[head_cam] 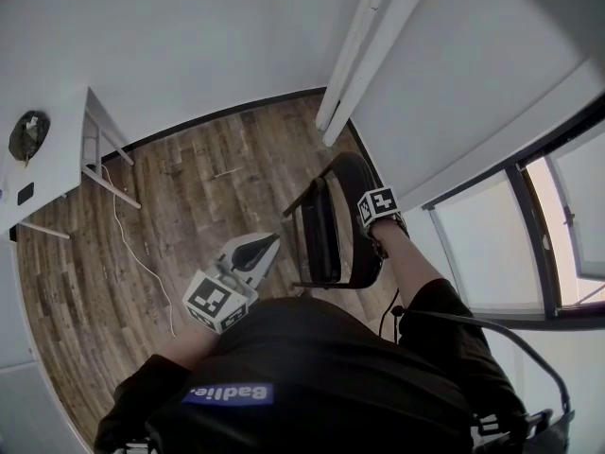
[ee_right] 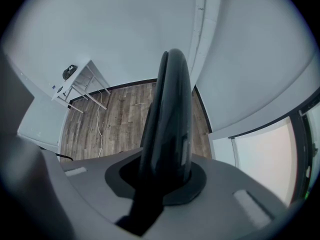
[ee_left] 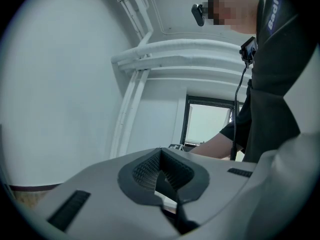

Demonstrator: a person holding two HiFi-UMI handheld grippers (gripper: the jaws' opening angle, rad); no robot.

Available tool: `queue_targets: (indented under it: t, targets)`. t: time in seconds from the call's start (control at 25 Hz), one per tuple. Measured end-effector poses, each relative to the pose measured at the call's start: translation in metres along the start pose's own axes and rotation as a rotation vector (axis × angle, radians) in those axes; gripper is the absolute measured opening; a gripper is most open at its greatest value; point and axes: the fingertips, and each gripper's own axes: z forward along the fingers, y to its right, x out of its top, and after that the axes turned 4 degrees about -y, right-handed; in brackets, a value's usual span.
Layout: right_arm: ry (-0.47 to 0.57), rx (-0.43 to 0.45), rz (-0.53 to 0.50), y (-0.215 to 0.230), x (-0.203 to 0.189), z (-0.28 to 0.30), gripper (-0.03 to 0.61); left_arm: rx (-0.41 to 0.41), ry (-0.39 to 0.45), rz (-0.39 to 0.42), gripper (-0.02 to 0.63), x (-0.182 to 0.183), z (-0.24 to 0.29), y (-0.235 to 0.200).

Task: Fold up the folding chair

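Observation:
A black folding chair (head_cam: 329, 227) stands on the wood floor by the wall, its seat panel swung up close to the back. My right gripper (head_cam: 374, 221) points down onto the top of the chair's backrest (ee_right: 167, 114) and is shut on it; the dark curved edge runs between the jaws in the right gripper view. My left gripper (head_cam: 259, 248) hovers level to the left of the chair, apart from it. Its jaws are shut with nothing between them (ee_left: 163, 178).
A white table (head_cam: 59, 164) stands at the far left, with a white cable (head_cam: 132, 249) trailing across the floor. White pipes (head_cam: 364, 50) run up the wall behind the chair. A dark-framed window (head_cam: 515, 239) lies to the right.

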Motion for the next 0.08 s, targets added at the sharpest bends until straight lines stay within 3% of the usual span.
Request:
queue_targets:
  t: [0.08]
  targets:
    - [0.002,0.0,-0.001,-0.0005,0.0004,0.0008,0.063,0.001,0.001,0.0,0.005,-0.0014,-0.0007,-0.0003]
